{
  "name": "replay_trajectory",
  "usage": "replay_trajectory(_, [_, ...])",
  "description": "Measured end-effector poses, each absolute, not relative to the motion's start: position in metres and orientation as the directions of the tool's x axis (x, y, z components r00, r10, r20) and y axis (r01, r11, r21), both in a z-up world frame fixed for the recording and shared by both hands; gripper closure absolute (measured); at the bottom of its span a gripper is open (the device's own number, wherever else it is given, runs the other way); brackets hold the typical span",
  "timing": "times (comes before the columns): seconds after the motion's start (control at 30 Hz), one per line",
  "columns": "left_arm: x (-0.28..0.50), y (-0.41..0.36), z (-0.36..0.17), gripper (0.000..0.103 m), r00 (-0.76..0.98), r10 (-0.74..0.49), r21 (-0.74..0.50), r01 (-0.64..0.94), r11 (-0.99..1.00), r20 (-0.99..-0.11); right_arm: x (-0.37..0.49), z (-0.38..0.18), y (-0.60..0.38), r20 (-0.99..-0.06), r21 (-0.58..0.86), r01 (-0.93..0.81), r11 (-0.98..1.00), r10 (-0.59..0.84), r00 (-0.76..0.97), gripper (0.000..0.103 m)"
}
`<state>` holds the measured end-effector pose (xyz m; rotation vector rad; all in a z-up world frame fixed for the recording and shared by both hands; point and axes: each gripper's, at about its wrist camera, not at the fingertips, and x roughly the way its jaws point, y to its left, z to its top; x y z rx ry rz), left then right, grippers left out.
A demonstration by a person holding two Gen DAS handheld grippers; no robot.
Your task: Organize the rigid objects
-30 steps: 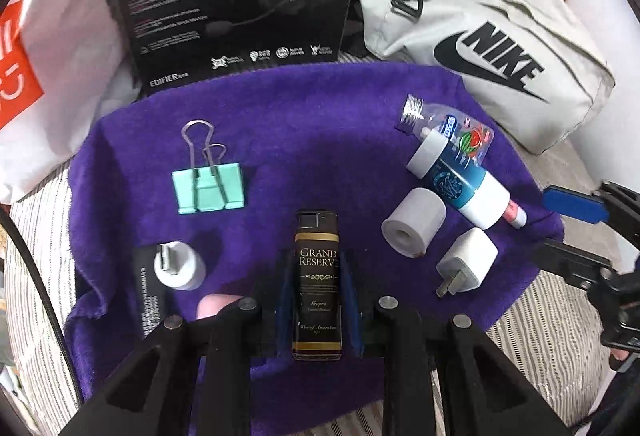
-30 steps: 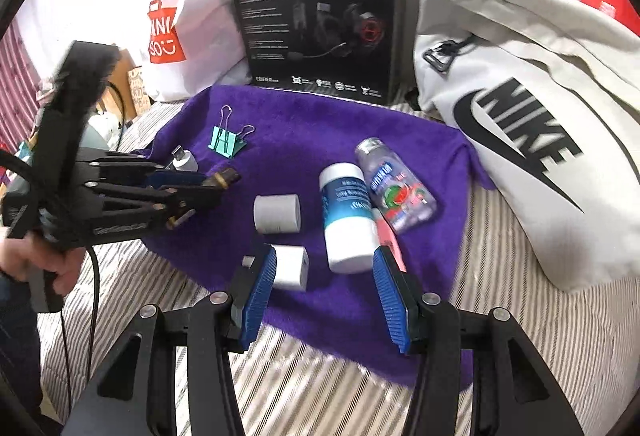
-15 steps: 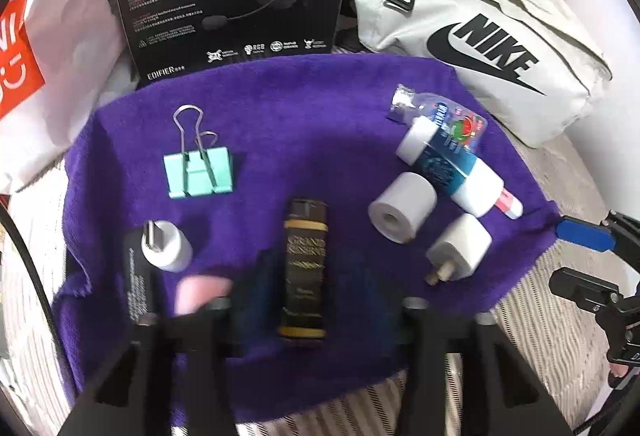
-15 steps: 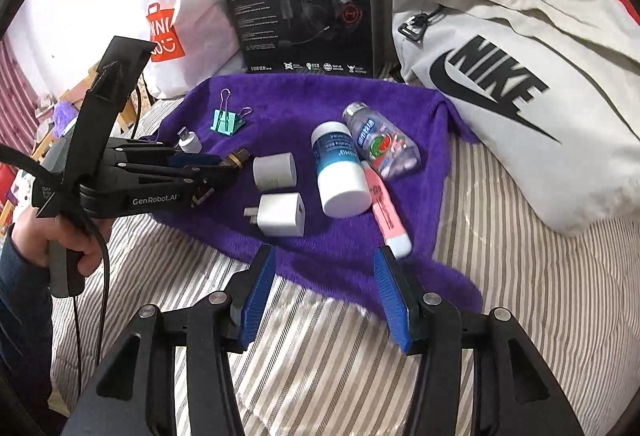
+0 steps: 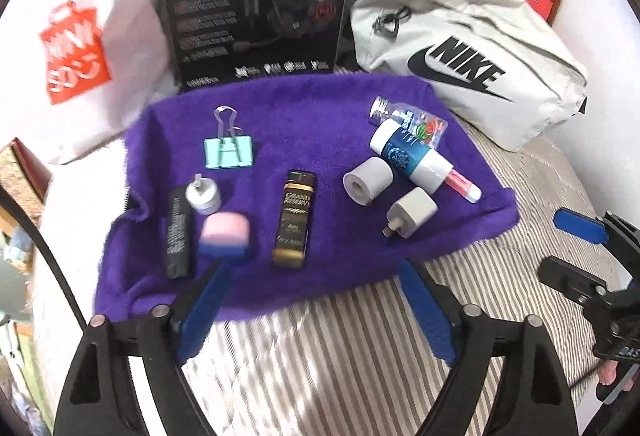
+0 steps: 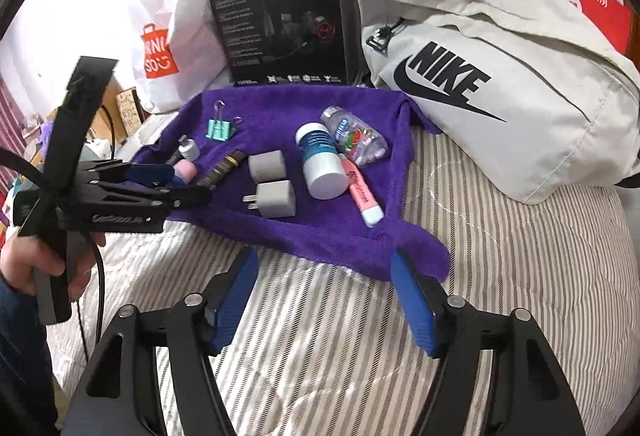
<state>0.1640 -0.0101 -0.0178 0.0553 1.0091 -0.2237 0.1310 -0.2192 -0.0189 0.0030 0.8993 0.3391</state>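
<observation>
Hovering off towel (image 5: 320, 108) near edge, both jaws apart, empty; lighter (image 5: 293, 219) lying flat mid-towel, clear for gripping.

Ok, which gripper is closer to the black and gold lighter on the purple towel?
Left. The left gripper sits open just short of the lighter, at the towel's near edge. The right gripper hangs further back over the striped bedding.

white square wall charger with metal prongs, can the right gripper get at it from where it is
Probably yes: the right gripper is open and faces the white square wall charger near the purple towel's front edge, nothing between them.
</observation>
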Motion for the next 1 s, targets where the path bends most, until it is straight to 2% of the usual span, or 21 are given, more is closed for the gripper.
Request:
replay_trajectory(0.03, [0.155,-0.008,-0.012,0.007,0.528,-0.147,-0.047,0.198,0.979,-0.836,0.128,-0.017,-0.218,-0.765,0.143,-0.285,0.948,0.288,0.576,0.033])
replay_trajectory(0.13, [0.134,0.000,0.000,0.002,0.568,-0.128,-0.036,0.171,0.985,-0.813,0.121,-0.013,-0.213,-0.767,0.108,-0.275,0.955,0.256,0.588,0.025])
replay_trajectory(0.3, [0.106,0.014,0.012,0.000,0.604,-0.097,-0.056,0.087,0.995,-0.791,0.110,-0.004,-0.207,-0.751,0.132,-0.266,0.955,0.271,0.602,0.010])
replay_trajectory(0.37, [0.097,0.015,0.014,0.000,0.607,-0.081,-0.053,0.064,0.997,-0.790,0.105,-0.001,-0.206,-0.747,0.140,-0.258,0.956,0.273,0.607,0.000])
replay_trajectory(0.6, [0.071,0.013,0.018,0.000,0.630,-0.046,-0.033,0.033,0.999,-0.775,0.093,0.000,-0.204,-0.764,0.158,-0.197,0.968,0.246,0.597,0.000])
replay_trajectory(1.0, [0.039,0.016,0.020,0.000,0.654,-0.018,-0.036,-0.015,0.999,-0.756,0.066,0.011,-0.204,-0.778,0.089,-0.176,0.980,0.178,0.602,0.000])
